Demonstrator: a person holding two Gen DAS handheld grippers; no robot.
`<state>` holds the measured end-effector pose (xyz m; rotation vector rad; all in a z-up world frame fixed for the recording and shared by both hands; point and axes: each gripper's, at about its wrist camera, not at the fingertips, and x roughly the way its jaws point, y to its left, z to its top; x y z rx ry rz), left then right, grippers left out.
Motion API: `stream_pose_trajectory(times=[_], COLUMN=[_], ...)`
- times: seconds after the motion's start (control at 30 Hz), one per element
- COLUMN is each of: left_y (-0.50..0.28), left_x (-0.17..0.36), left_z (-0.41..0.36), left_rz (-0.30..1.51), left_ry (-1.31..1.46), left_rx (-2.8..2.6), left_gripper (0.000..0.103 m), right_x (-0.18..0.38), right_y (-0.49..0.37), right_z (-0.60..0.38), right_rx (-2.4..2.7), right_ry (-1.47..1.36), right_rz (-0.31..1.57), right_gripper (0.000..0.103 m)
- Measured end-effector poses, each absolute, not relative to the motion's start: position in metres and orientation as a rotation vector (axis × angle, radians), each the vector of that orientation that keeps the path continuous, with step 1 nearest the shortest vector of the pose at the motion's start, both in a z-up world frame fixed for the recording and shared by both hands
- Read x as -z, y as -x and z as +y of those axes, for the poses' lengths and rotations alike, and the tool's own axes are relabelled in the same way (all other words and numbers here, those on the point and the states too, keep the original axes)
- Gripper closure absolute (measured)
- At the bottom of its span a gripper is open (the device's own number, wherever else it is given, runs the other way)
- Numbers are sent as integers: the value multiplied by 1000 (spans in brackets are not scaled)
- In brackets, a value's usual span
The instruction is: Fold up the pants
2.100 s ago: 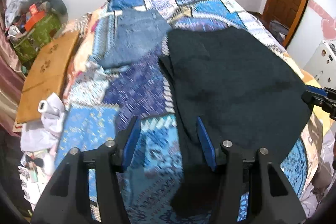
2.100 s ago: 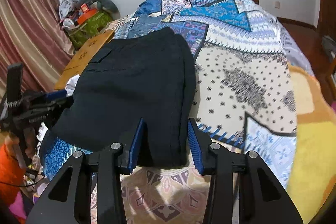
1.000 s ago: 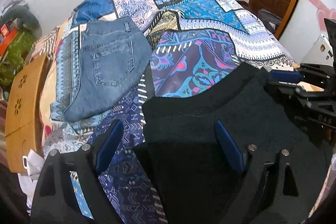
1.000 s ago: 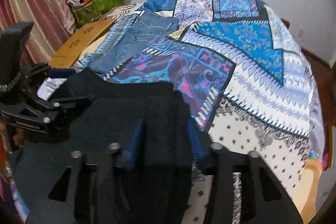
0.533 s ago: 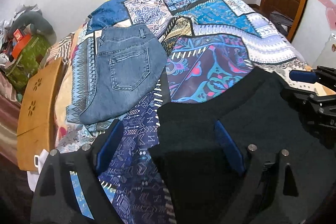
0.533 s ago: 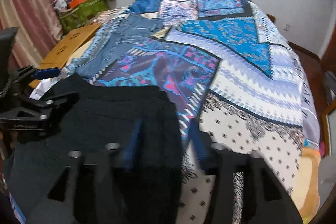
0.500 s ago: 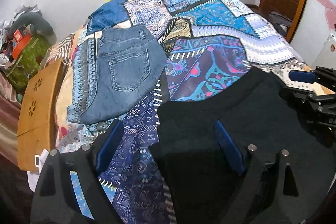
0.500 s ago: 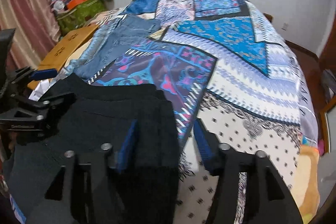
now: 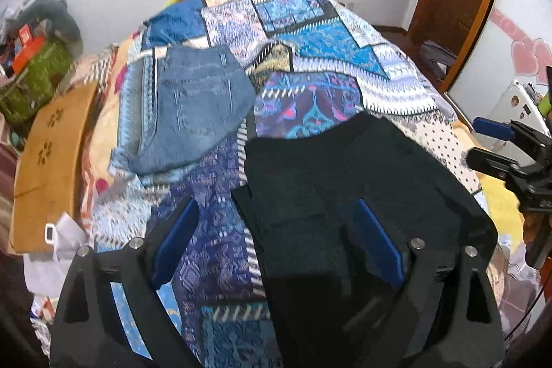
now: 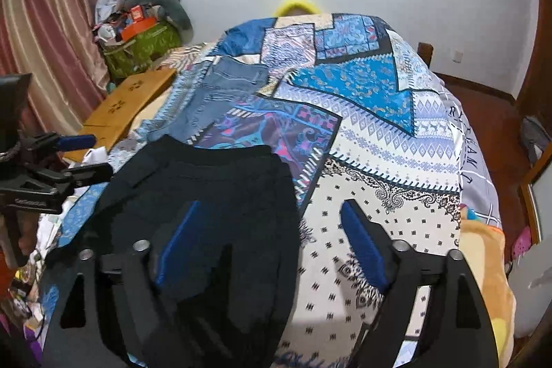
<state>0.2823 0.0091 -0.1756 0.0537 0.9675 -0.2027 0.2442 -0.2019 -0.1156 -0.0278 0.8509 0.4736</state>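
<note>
Both views sit on the grippers and look forward and steeply down over the near end of the bed [image 9: 396, 92] toward the far wall. The left view hangs close above the left edge of the black pants [image 9: 345, 181], the right view above their right edge [image 10: 214, 195]. Both show the pants, jeans [image 9: 196, 106] [image 10: 220, 92] and quilt, and each catches the other gripper at its side.

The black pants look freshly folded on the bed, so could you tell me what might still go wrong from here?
1. The right gripper is opening with its left finger over the black pants; lifting away could snag and undo the fold.
2. The left gripper straddles the pants' left edge, where layers sit offset, so a brush could shift them.
3. The folded jeans lie close by on the patterned bedspread; sliding the pants could disturb them.
</note>
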Motion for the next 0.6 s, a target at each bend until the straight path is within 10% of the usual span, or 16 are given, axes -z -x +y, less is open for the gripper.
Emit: stream_pose_trajectory(times=[0.6], left_y=[-308], left_x=[237], left_z=[10], left_rz=[1216], left_ry=[37], left_rx=[331], left_gripper=[4], right_x=[199], right_y=[-259], right_z=[-217], right_rx=[-572], right_ry=[-190], right_rz=[1135], right_gripper=[13])
